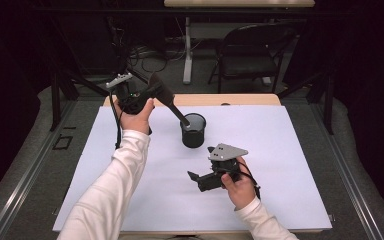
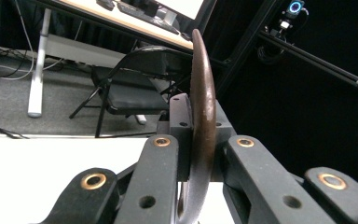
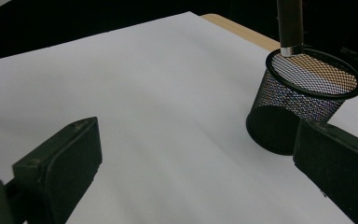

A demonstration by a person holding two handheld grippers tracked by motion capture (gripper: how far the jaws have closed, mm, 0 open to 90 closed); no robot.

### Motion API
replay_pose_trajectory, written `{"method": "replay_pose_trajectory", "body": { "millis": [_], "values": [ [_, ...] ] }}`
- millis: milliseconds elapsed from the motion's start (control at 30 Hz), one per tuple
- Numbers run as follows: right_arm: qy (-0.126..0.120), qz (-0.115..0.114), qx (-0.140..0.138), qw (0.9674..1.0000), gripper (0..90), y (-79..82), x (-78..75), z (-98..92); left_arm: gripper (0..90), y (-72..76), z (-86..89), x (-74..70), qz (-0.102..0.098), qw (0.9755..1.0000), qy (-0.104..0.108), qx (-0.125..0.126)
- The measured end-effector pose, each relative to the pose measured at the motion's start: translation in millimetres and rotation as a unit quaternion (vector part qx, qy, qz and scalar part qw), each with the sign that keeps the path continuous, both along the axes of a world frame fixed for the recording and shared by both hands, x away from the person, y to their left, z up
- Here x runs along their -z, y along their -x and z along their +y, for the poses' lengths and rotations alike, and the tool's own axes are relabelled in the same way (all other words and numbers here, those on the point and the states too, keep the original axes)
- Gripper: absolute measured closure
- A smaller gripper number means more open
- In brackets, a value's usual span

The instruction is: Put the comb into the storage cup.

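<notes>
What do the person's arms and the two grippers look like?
Both arms wear white long sleeves. The left gripper and right gripper are black with flat black jaws; each carries a grey three-cornered plate on top and trails a black cable. Brass-coloured rivets stud the left gripper's linkage.

A wooden table carries a white sheet, on which a black mesh cup stands upright.

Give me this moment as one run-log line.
left gripper: shut on spatula | spatula handle end at mesh cup rim | right gripper: open, empty, on white sheet
</notes>
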State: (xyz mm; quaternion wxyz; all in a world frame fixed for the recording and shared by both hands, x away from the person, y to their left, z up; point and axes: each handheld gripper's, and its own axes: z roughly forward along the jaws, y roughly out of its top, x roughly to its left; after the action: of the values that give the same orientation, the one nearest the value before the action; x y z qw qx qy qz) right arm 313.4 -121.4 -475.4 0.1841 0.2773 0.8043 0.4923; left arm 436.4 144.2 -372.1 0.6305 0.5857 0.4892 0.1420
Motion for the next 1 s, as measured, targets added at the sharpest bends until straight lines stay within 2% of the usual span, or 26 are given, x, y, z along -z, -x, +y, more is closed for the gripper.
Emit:
{"method": "replay_pose_trajectory", "body": {
  "millis": [1000],
  "values": [
    [-0.003, 0.001, 0.003, 1.0, 1.8, -1.2, 0.0, -4.0, 85.8, -23.6, -20.0, 25.7, 0.03, 0.9994, -0.005, -0.016]
  ]
}}
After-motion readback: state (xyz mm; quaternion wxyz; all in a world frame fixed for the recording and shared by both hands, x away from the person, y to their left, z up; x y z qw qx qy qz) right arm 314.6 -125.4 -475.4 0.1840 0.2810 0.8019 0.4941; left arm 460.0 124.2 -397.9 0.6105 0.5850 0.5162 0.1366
